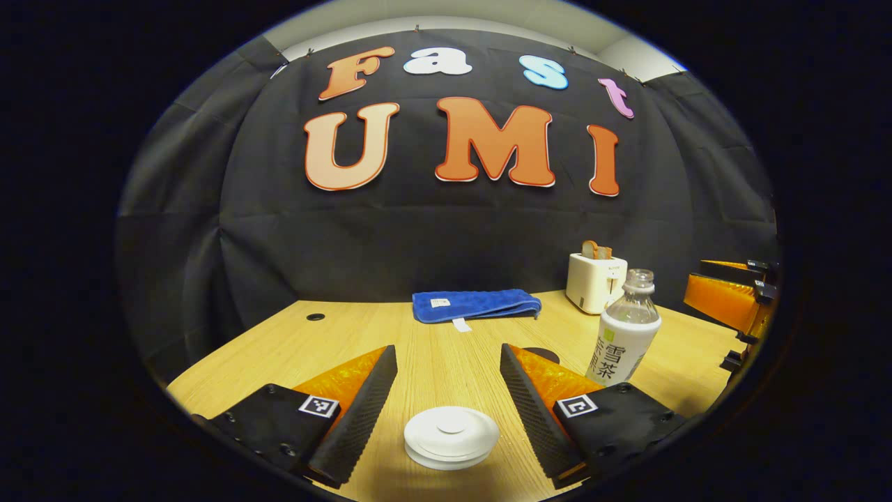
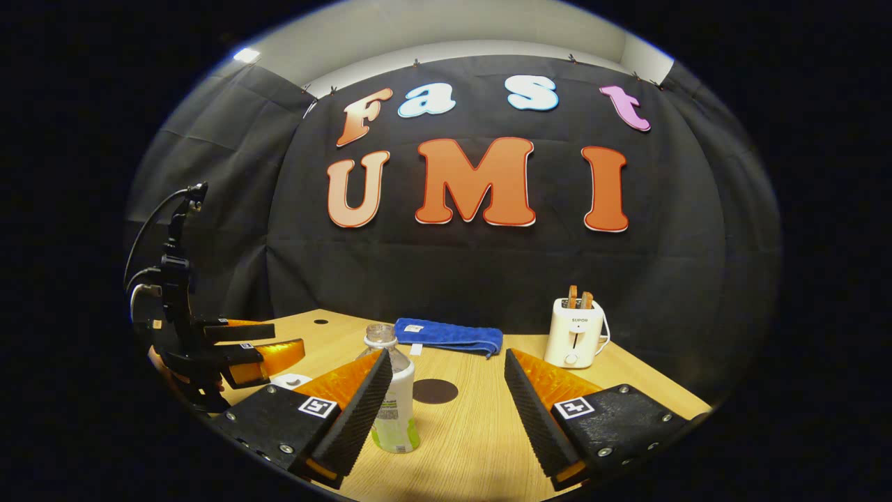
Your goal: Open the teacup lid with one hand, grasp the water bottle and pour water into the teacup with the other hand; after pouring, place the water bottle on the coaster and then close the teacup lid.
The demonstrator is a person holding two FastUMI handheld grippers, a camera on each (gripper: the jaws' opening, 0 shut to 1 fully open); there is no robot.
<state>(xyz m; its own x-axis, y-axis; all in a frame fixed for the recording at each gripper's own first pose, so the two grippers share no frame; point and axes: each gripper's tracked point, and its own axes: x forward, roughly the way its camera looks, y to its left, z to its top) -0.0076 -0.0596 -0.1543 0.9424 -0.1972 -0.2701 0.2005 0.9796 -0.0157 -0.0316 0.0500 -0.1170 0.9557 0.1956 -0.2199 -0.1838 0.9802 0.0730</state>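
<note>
On the desk: one light wood-grain desk (image 1: 432,348), smooth top, with a small round hole near its far left corner
Count: two claws, one teacup lid, one bottle, one coaster, one towel, one toaster
Left claw (image 1: 448,401): spread wide, pinching nothing; ridged inner faces on both fingers, a square printed marker on each finger block
Teacup lid (image 1: 451,436): white, round and flat with a raised disc in the middle, sitting right between the left claw's fingers but touching neither; can't make out the cup under it
Right claw (image 2: 446,401): also spread, gripping nothing; same ridged finger faces and square markers
Bottle (image 2: 391,390): clear plastic, standing upright, no cap that I can see on the neck, white wrap label going green toward the bottom; it sits just beside the right claw's left-hand finger, partly behind it; can't tell if they touch, and can't read the water level
Coaster (image 2: 435,390): dark flat disc on the wood, bare, just right of the bottle
Towel (image 1: 476,305): blue, folded long, bumpy weave, small white tag, at the back of the desk
Toaster (image 2: 575,340): white boxy plastic, two brown slices of toast sticking out of the top, back right
</note>
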